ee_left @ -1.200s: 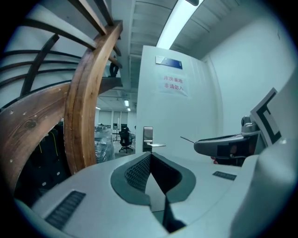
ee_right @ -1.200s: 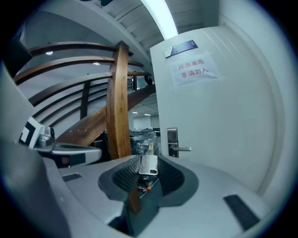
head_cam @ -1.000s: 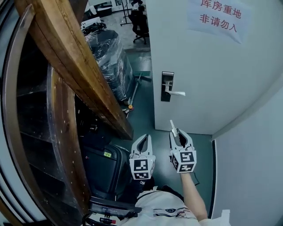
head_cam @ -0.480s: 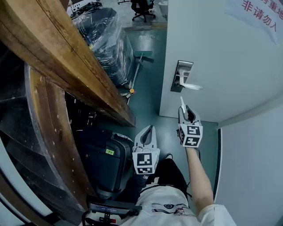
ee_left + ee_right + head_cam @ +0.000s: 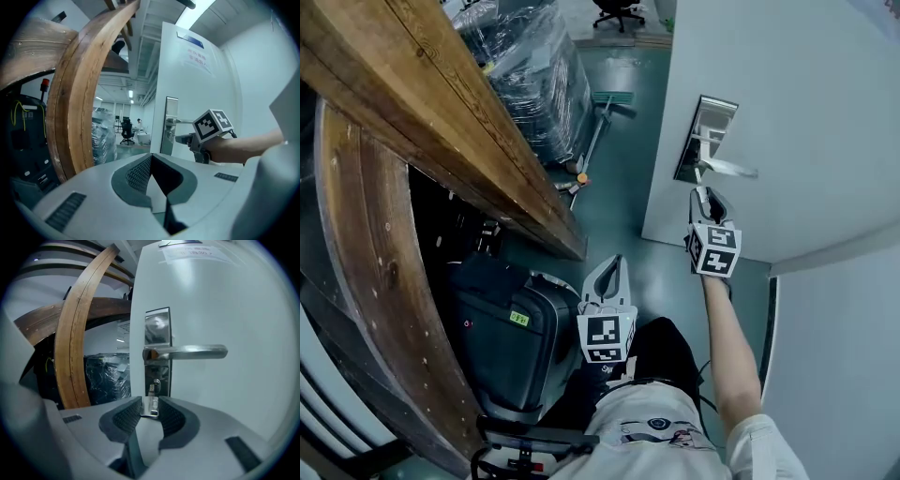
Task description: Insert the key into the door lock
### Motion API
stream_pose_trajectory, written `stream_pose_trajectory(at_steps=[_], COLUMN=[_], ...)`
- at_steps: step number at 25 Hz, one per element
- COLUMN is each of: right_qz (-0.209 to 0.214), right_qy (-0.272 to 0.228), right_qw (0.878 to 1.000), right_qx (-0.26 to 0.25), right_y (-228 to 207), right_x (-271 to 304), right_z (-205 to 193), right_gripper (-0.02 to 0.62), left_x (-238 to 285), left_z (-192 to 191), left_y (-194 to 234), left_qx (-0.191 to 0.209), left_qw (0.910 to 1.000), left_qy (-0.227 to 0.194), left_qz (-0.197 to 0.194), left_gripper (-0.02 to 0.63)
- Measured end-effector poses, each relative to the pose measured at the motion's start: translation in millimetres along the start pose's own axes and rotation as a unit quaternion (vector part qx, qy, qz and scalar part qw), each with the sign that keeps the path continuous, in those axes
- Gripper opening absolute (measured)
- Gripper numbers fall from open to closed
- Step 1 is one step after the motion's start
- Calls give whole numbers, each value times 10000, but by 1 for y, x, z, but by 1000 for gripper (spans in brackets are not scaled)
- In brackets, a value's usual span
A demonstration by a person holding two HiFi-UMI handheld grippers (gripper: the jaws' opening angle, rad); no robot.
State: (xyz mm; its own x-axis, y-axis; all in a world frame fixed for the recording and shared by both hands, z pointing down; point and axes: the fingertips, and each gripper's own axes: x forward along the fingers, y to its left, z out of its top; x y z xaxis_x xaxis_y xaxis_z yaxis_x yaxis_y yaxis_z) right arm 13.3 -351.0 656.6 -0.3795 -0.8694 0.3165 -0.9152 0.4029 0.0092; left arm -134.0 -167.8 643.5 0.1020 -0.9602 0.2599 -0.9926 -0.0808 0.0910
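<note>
Right gripper (image 5: 704,195) is up at the white door (image 5: 825,122), arm stretched out, and its fingers are pinched tight on the key (image 5: 150,405). The flat silver head sits squeezed between the two ribbed pads and the blade pokes out ahead, upright. Look at that line-up: the blade's tip is right at the keyhole (image 5: 154,383), low on the dark metal door lock (image 5: 157,329) plate. Whether it is touching or already a hair inside, I cannot tell from here. Just above the key, the silver lever handle (image 5: 187,352) runs out level to the right across the door. Higher up, a paper notice (image 5: 192,254) is stuck to the door face.

Left gripper (image 5: 152,157) hangs low and well back from the door, in front of the person's body. Its fingers are drawn together tip to tip with nothing between them. From its camera, the right gripper's marker cube (image 5: 213,125) is seen hovering beside the lock plate.

Off to the left, a heavy wooden beam (image 5: 441,112) slants across. A black case (image 5: 502,337) stands on the floor beneath it, with a plastic-wrapped stack (image 5: 534,75) farther back.
</note>
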Motion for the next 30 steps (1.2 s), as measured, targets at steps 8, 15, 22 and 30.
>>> stream_pose_trajectory(at_steps=[8,15,22,30], right_qz=[-5,-159,-945,-1134], right_qy=[-48,185,187,-30], right_qw=[10000,9994,9906,9911], right_qx=[31,238,970,698], right_y=[-5,-7,-1,-7], right_x=[16,21,28,52], right_z=[1,-1,6,15], right_gripper=[120,120,120,120], left_x=[18,26,30,33], left_z=[-6,-8,-1,-8], left_y=[2,2,6,15], left_qx=[-40,-80,-72,-49], left_qw=[10000,9999,9999,9998], left_qy=[-1,67,76,170], left_qz=[8,13,38,117], left_gripper=[4,3,3,4])
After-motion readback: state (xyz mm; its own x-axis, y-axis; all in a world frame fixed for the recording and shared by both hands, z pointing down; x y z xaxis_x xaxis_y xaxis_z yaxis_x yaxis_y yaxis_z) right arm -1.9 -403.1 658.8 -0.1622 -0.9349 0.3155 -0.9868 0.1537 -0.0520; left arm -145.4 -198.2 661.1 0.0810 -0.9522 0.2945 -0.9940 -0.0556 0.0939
